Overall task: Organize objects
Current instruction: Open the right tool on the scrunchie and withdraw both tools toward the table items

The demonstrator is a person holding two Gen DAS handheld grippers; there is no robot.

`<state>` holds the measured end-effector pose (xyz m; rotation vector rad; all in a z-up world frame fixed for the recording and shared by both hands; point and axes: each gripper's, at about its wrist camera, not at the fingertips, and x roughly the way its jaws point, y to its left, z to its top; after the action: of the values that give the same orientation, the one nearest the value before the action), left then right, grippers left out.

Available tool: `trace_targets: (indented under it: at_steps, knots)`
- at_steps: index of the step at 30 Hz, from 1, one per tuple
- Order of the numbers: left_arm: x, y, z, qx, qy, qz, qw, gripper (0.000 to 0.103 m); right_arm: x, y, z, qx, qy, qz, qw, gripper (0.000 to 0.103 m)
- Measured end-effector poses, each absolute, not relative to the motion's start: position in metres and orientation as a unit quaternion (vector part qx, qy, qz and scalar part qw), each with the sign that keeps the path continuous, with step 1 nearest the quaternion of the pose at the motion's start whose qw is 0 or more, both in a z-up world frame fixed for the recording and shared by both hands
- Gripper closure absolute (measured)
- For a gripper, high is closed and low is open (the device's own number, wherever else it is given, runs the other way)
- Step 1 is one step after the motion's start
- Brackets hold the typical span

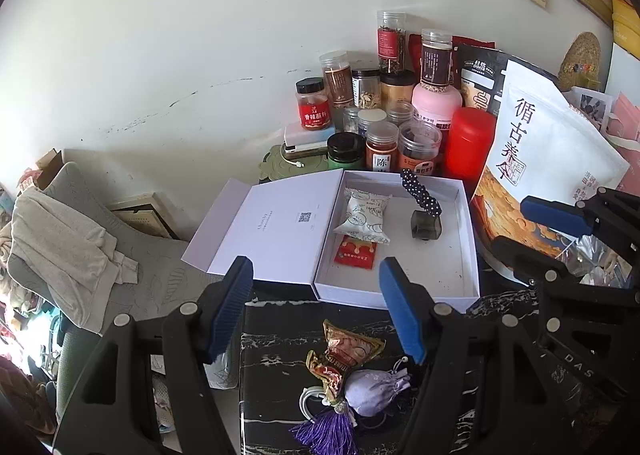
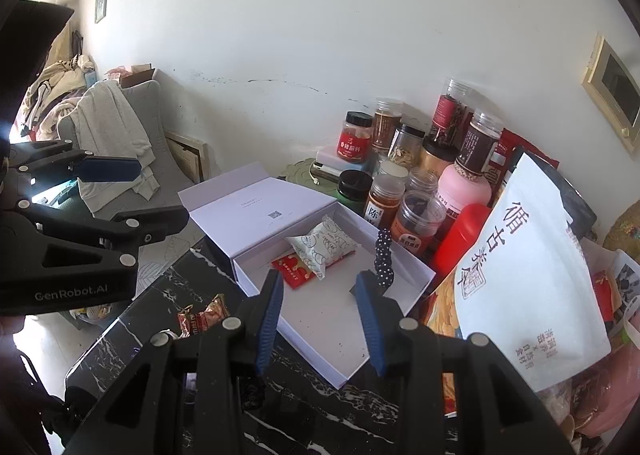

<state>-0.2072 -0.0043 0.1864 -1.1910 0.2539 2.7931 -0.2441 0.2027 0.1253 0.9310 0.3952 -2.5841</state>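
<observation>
An open white box [image 1: 468, 215] [image 2: 320, 351] lies on the black marble table. In it are a white snack packet [image 1: 364, 215] [image 2: 322, 249], a red packet [image 1: 356, 253] [image 2: 294, 269], a polka-dot hair clip [image 1: 422, 191] [image 2: 384, 259] and a small dark cube [image 1: 426, 225]. In front of the box lie a red-gold snack wrapper [image 1: 344, 351] [image 2: 204, 317], a lilac pouch [image 1: 376, 389] and a purple tassel [image 1: 332, 431]. My left gripper [image 1: 316, 307] is open and empty above the wrapper. My right gripper [image 2: 320, 319] is open and empty over the box's near part.
Several jars [image 1: 384, 135] [image 2: 404, 191], a pink bottle [image 1: 436, 103], a red canister [image 1: 468, 143] and a large white pouch bag [image 1: 556, 143] [image 2: 528, 287] crowd the back and right. A grey chair with a towel [image 1: 64, 231] stands left of the table [image 1: 280, 335].
</observation>
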Motion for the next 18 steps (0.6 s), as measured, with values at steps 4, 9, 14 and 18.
trace_targets:
  at_steps: [4,9,14,18]
  knots:
    - [-0.185,-0.006,0.182,-0.391,0.082,0.915,0.043,0.037,-0.228,0.201,0.119,0.331,0.141,-0.914,0.189,0.066]
    - [-0.159,-0.010,0.172,-0.395,0.078,0.915,0.037,0.037,-0.207,0.201,0.106,0.334,0.140,-0.910,0.200,0.066]
    - [-0.135,-0.019,0.158,-0.401,0.064,0.913,0.027,0.037,-0.190,0.201,0.091,0.340,0.141,-0.906,0.209,0.066]
    - [-0.118,-0.025,0.146,-0.406,0.051,0.912,0.017,0.037,-0.178,0.203,0.079,0.343,0.136,-0.903,0.220,0.066]
